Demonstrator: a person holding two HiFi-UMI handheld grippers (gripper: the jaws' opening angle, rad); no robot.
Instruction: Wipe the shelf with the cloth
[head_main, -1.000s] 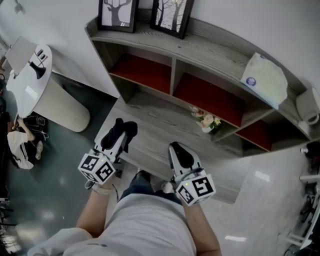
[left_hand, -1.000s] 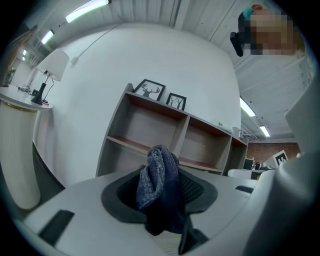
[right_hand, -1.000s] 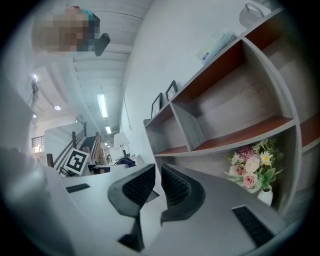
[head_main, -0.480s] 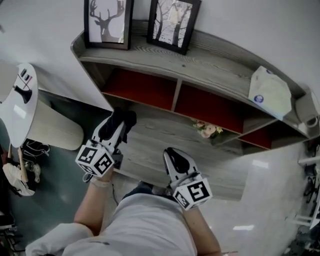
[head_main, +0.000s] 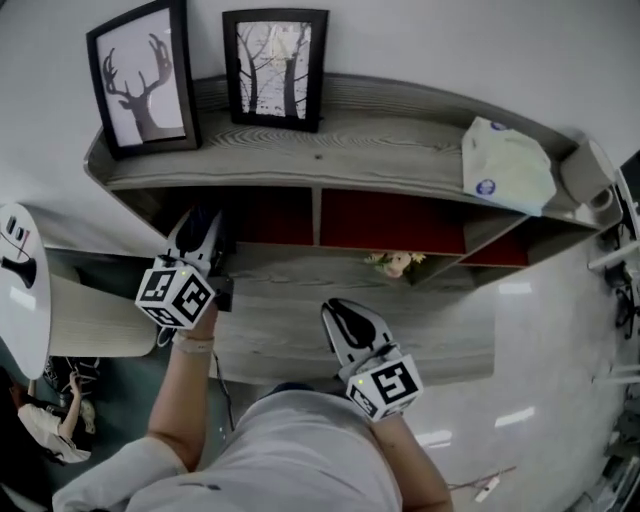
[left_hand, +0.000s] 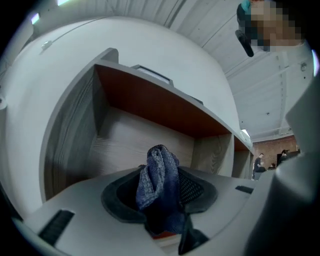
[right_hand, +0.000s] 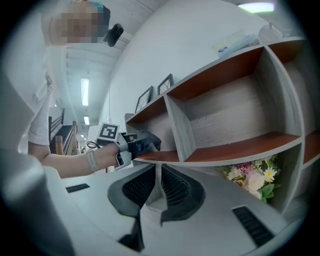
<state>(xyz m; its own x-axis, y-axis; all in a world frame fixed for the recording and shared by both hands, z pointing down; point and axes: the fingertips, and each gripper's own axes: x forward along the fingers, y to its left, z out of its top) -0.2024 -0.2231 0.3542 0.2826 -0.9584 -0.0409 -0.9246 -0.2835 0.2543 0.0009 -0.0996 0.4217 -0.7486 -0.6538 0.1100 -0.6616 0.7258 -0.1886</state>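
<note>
The grey wooden shelf (head_main: 400, 150) has red back panels and stands against the white wall. My left gripper (head_main: 197, 232) is shut on a blue-grey cloth (left_hand: 156, 172), which bunches up between its jaws. It points into the left compartment (left_hand: 135, 142) of the middle level, at that compartment's mouth. The right gripper view shows the left gripper (right_hand: 146, 142) at the shelf board's edge (right_hand: 235, 147). My right gripper (head_main: 347, 318) hangs lower, in front of the bottom board, shut with nothing in it (right_hand: 156, 177).
Two framed pictures (head_main: 140, 90) (head_main: 275, 70) and a white packet (head_main: 505, 165) stand on the top board. A small bunch of flowers (head_main: 392, 263) (right_hand: 252, 175) sits on the lower level. A white round table (head_main: 20, 290) is at the left.
My left gripper has moved forward and up with the cloth, from in front of the bottom board to the left compartment's mouth. The right gripper has stayed about where it was.
</note>
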